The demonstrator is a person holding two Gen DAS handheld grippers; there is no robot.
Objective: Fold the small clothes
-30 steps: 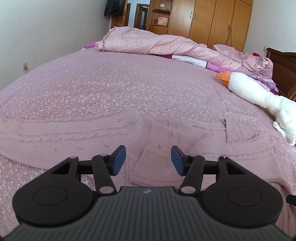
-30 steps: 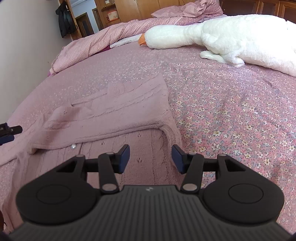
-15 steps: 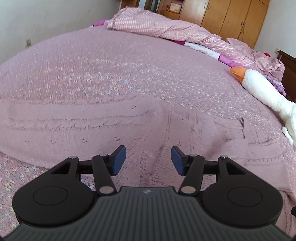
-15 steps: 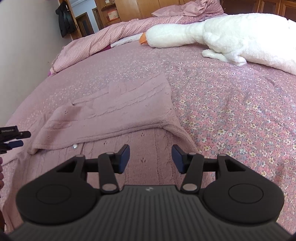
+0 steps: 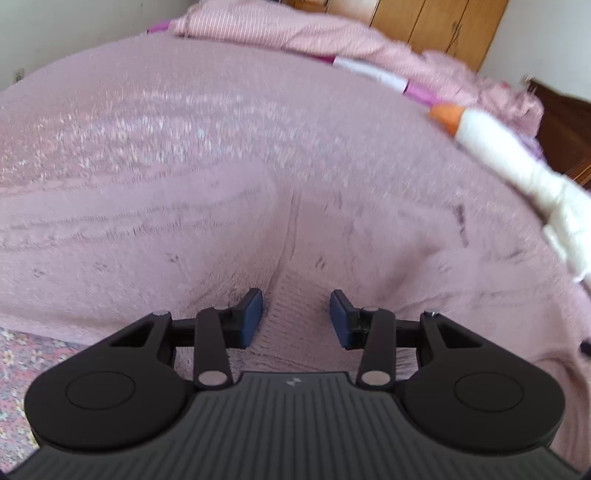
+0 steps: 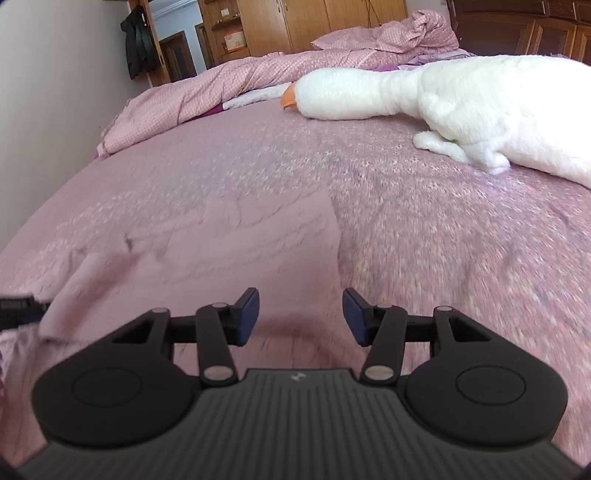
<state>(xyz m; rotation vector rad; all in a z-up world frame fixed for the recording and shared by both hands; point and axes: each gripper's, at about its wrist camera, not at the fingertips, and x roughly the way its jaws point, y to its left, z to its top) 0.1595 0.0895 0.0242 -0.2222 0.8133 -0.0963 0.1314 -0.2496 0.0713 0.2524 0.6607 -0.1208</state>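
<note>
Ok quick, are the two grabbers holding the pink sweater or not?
Left hand-held gripper: open, holding nothing, over the pink sweater.
Right hand-held gripper: open, holding nothing.

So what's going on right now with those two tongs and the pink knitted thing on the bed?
Left tongs open, low over pink knit sweater. Right tongs open, empty, at its near edge. Sweater partly folded, ungripped. Plush goose well clear.

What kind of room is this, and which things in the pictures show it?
Most likely a home bedroom. A wide bed with a pink floral bedspread fills both views, a bunched quilt lies at its far end, and wooden wardrobes stand against the wall behind.
</note>
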